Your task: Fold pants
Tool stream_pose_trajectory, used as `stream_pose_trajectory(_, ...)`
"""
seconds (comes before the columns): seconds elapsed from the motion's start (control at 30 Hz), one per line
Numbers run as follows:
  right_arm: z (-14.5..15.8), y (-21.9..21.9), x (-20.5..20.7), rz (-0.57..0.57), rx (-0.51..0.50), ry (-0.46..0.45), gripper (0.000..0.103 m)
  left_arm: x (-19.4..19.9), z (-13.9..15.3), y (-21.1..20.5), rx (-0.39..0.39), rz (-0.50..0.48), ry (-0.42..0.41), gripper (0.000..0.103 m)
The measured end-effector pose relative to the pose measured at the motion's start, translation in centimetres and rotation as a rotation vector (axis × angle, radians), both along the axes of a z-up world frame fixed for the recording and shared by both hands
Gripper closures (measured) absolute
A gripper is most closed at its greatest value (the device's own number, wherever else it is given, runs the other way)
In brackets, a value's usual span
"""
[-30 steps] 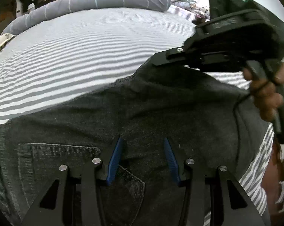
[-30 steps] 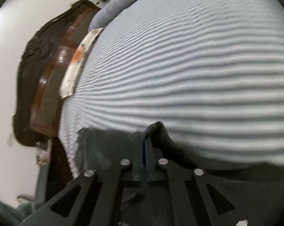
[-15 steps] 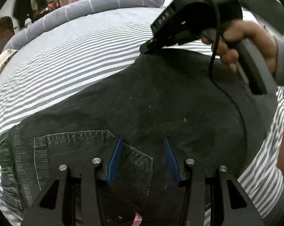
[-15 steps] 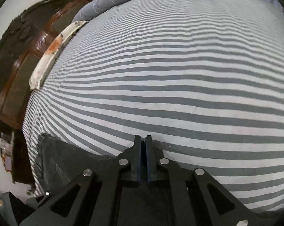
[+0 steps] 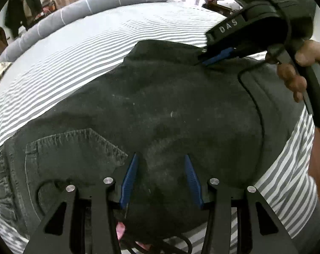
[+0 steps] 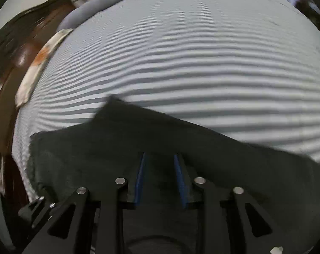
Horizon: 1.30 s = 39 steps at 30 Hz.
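Dark grey denim pants are spread on the striped bed sheet, already folded into a broad, rounded bundle near the bed's near edge. The back pocket is seen at the near-left part of the bundle. The long axis of the bundle is judged to run from that pocket end diagonally toward the far-right, where a corner of cloth points toward the grey bolster at the bed's far edge.

The left tongs are released, their 2 blue pads spread apart, with nothing between them; they sit over the near middle of the pants, with denim directly ahead and below. Whether the pads touch the cloth cannot be told.

The right tongs are at the far-right end of the pants, close to the far corner. In the right wrist view the right tongs are parted, with dark cloth under and ahead of them; nothing appears clamped. That view is motion-blurred.

The far corner is nearer to the right tongs, the pocket end to the left tongs. The next fold is judged to turn on bringing one end along the long axis onto the other. A wooden headboard lies at the bed's left side.
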State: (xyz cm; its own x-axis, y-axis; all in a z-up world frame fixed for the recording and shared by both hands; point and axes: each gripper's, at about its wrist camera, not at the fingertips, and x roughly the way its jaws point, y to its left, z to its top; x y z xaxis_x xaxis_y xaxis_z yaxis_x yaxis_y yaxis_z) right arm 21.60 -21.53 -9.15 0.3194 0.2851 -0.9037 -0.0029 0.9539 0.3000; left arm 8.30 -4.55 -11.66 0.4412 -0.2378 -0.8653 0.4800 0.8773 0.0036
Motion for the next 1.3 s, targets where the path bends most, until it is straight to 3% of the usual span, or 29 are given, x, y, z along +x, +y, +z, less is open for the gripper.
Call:
stream_pose_trajectory(0.17,0.6,-5.1,-2.6,-0.107,0.018,-0.006,0.077,-0.5,0.7,-0.4,0.022,-0.008,0.034,0.056)
stream_pose_trajectory(0.33,2.8,-12.1,-6.7,-0.226,0.072,-0.069,0.075,0.2,3.9,-2.2,-0.065,-0.031,-0.039,0.056)
stream_pose_trajectory(0.5,4.2,-21.5,-9.5,-0.408,-0.051,-0.097,0.066,2.3,4.8,-6.3,-0.097,-0.069,-0.060,0.056)
stream_pose_trajectory(0.6,3.5,-25.9,-9.6,-0.457,-0.155,-0.055,0.064,3.4,3.4,-9.4,-0.117,-0.098,-0.013,0.056)
stream_pose_trajectory(0.63,3.0,-26.8,-9.5,-0.460,-0.228,-0.034,0.064,3.6,2.8,-10.6,-0.104,-0.104,-0.002,0.056)
stream_pose_trajectory(0.7,2.2,-27.6,-9.1,-0.461,-0.273,-0.023,0.063,3.4,1.9,-12.3,-0.075,-0.130,0.014,0.056)
stream_pose_trajectory(0.8,1.0,-29.3,-8.8,-0.471,-0.293,-0.018,0.063,1.9,0.3,-13.4,-0.025,-0.172,0.036,0.056)
stream_pose_trajectory(0.87,0.7,-29.6,-8.4,-0.467,-0.292,-0.037,0.064,0.4,-0.2,-13.4,0.006,-0.198,-0.011,0.055)
stream_pose_trajectory(1.03,0.4,-30.8,-8.0,-0.467,-0.304,-0.058,0.061,-0.2,-0.5,-13.0,-0.014,-0.188,0.001,0.055)
stream_pose_trajectory(1.1,0.3,-30.4,-8.4,-0.469,-0.304,-0.073,0.068,-0.2,-0.5,-12.9,-0.014,-0.184,0.002,0.055)
stream_pose_trajectory(1.13,0.2,-30.1,-8.5,-0.456,-0.308,-0.067,0.084,-0.3,-0.5,-12.9,-0.012,-0.185,-0.001,0.055)
stream_pose_trajectory(1.17,0.1,-29.7,-8.7,-0.434,-0.311,-0.064,0.091,-0.5,-0.5,-12.9,-0.011,-0.185,-0.005,0.055)
stream_pose_trajectory(1.3,0.8,-29.4,-9.4,-0.441,-0.329,-0.104,0.097,-0.8,-0.6,-12.6,-0.015,-0.185,-0.009,0.055)
